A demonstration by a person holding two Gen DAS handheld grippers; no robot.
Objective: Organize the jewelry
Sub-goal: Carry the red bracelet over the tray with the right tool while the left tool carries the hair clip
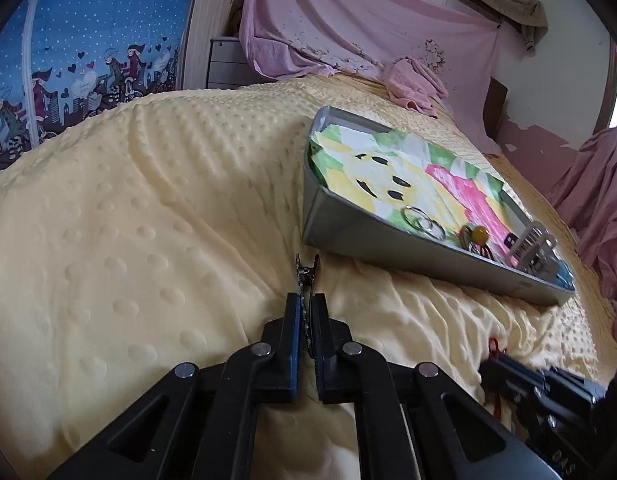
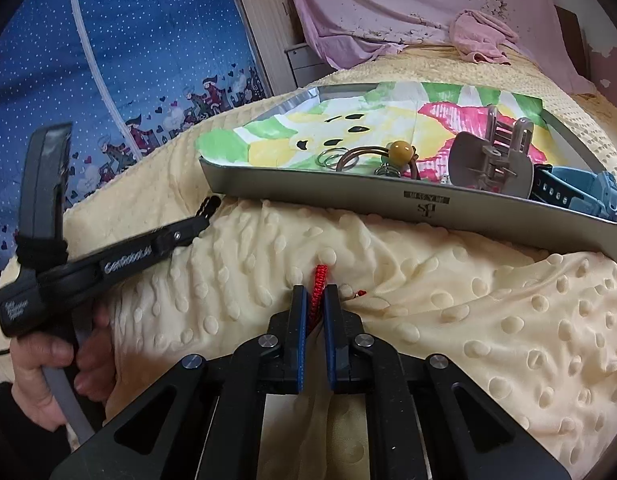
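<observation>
Your one gray tray (image 2: pixel 424 204) sits on the bed's yellow blanket (image 2: pixel 488 320). It holds a painted paper liner (image 2: pixel 268 136), two silver rings (image 2: pixel 332 157), one hair tie with a yellow bead (image 2: pixel 400 151), one gray claw clip (image 2: pixel 490 160) and one blue watch (image 2: pixel 588 192). Your left gripper (image 1: pixel 306 300) has its jaws clamped on a thin metal hair clip (image 1: pixel 306 270) just beside the tray. Your right gripper (image 2: pixel 315 292) has its jaws clamped on a red cord (image 2: pixel 319 280) on the blanket.
</observation>
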